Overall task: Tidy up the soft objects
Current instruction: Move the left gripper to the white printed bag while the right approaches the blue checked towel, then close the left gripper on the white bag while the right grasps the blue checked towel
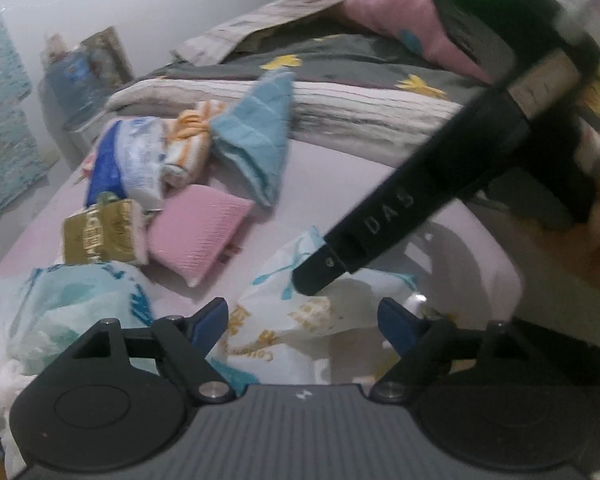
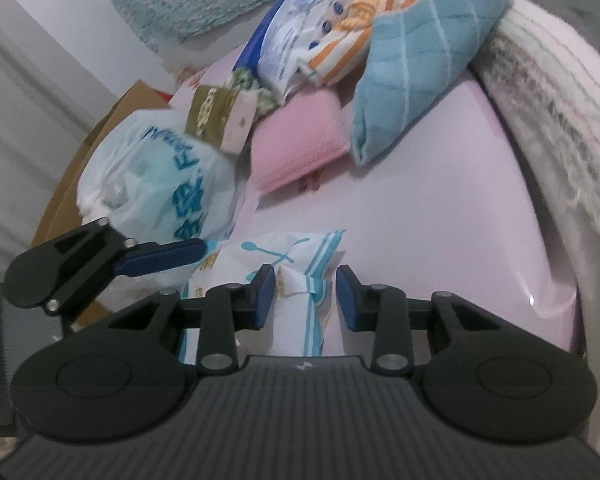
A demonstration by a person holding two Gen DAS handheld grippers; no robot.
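A white tissue packet (image 2: 296, 256) with teal and gold print lies on the pale pink sheet (image 2: 420, 220). My right gripper (image 2: 305, 300) is shut on its near end, and the wrapper bunches between the blue pads. In the left wrist view the same packet (image 1: 300, 316) sits between the wide-apart fingers of my left gripper (image 1: 303, 324), which is open with neither pad touching it. One black finger (image 1: 364, 236) of the right gripper reaches down onto the packet from the upper right. A person's hand shows blurred at the right edge.
Behind the packet lie a pink folded cloth (image 2: 300, 140), a light blue towel (image 2: 416, 60), an orange-striped cloth (image 2: 352, 40), a blue-and-white pack (image 2: 288, 40) and a gold pack (image 2: 220, 120). A white plastic bag (image 2: 160, 176) sits left, over a cardboard box (image 2: 80, 152). Rolled blankets (image 2: 540, 100) border the right.
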